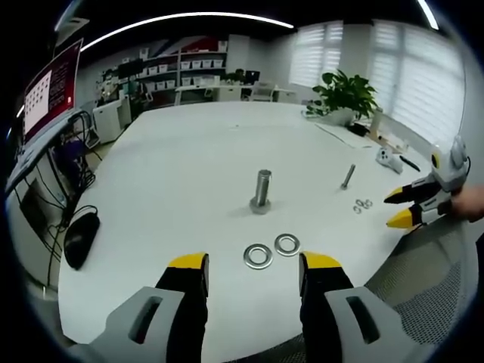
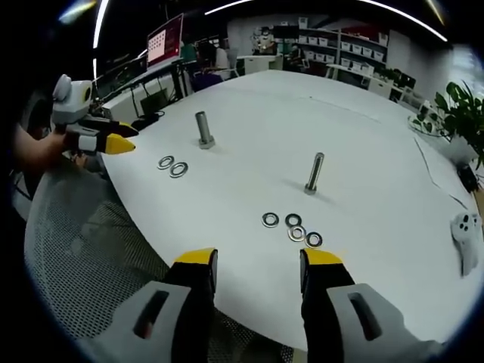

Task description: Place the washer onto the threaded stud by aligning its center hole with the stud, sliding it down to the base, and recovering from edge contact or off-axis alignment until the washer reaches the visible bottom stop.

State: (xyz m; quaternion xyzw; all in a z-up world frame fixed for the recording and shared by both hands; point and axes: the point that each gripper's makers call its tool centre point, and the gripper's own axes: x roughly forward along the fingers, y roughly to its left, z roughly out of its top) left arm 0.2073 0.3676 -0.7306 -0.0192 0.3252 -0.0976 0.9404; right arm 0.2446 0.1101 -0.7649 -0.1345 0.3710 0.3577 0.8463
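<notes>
White table, left gripper and right gripper both agape, empty, washers beyond stud

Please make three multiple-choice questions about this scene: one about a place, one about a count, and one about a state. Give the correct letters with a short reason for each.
1. Where do the two large washers lie?
A. on the thick stud
B. flat on the table, between the left gripper and the thick stud
C. on the chair

2. How many small washers lie near the thin stud?
A. two
B. four
C. six

3. What state is the left gripper in?
A. open, holding nothing
B. shut on a washer
C. shut on a stud

Answers:
1 B, they rest on the table in front of the thick stud.
2 B, four rings show in the right gripper view.
3 A, its jaws stand apart.
</notes>
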